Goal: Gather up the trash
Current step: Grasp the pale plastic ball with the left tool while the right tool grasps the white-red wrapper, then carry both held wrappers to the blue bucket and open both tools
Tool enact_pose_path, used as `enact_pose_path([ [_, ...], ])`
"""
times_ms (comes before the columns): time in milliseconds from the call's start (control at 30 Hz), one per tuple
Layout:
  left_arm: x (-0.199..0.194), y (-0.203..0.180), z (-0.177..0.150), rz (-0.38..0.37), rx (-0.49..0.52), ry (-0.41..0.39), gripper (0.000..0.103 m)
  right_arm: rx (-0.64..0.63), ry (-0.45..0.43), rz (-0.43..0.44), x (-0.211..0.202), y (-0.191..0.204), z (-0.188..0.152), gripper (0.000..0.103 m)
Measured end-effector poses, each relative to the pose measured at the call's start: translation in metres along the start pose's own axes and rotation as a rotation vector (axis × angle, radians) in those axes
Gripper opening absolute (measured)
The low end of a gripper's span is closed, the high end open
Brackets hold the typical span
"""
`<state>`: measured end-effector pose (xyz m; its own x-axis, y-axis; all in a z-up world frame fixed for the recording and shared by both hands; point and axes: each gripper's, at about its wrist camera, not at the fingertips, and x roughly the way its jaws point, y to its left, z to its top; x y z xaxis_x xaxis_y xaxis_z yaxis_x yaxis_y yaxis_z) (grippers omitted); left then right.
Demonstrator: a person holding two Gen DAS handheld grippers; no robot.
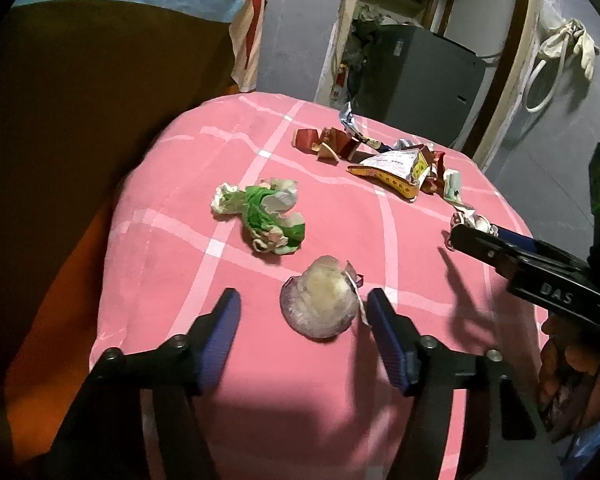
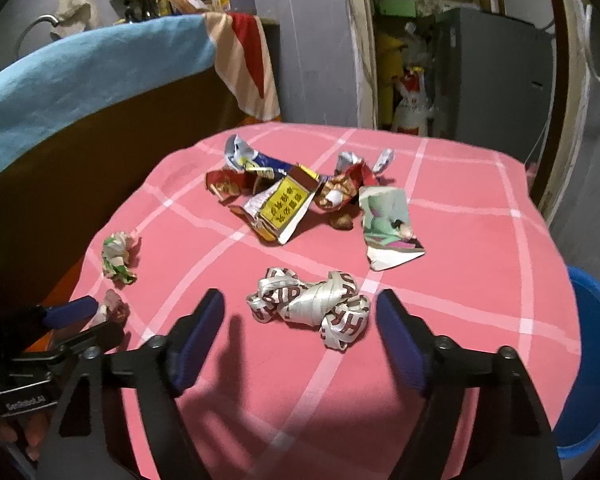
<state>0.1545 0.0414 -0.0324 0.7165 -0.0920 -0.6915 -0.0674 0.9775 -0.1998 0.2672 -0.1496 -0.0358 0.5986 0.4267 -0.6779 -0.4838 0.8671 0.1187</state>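
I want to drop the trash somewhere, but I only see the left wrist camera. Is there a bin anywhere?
Observer: Yes. The right wrist view shows a blue bin beside the right edge of the table, lower than the pink cloth.
Operator: The right gripper blocks my view. What is it going for?
Observer: A wad of white ribbon with red letters lies between the open fingers of the right gripper. The pads are not touching it.
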Motion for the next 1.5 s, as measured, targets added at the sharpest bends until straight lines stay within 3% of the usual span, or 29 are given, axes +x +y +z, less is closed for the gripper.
enact_pose_path([
  [167,0.000,-0.005,-0.001,-0.018,0.020,0.010,0.030,0.012,0.024,0.023,0.006,-0.003,0.001,0.053],
  [300,-0.002,-0.008,-0.001,-0.013,0.021,-0.005,0.026,0.015,0.017,0.040,0.006,-0.005,0.001,0.039],
  [533,-0.017,-0.025,0.002,-0.032,0.053,-0.093,0.024,0.003,-0.041,0.045,-0.006,-0.003,0.000,0.032],
  [733,-0.034,-0.062,0.017,-0.089,0.120,-0.245,0.024,0.021,-0.243,0.043,-0.055,-0.015,-0.007,0.032],
  [900,-0.045,-0.102,0.031,-0.152,0.180,-0.369,0.024,0.030,-0.438,-0.021,-0.107,-0.031,-0.008,0.032],
  [1067,-0.045,-0.144,0.047,-0.223,0.221,-0.435,0.024,0.051,-0.582,-0.121,-0.153,-0.056,-0.009,0.032],
  [1267,-0.040,-0.193,0.058,-0.299,0.275,-0.470,0.024,0.081,-0.655,-0.239,-0.185,-0.091,-0.018,0.033],
  [1500,-0.020,-0.251,0.060,-0.354,0.347,-0.457,0.024,0.145,-0.677,-0.335,-0.202,-0.142,-0.042,0.034],
])
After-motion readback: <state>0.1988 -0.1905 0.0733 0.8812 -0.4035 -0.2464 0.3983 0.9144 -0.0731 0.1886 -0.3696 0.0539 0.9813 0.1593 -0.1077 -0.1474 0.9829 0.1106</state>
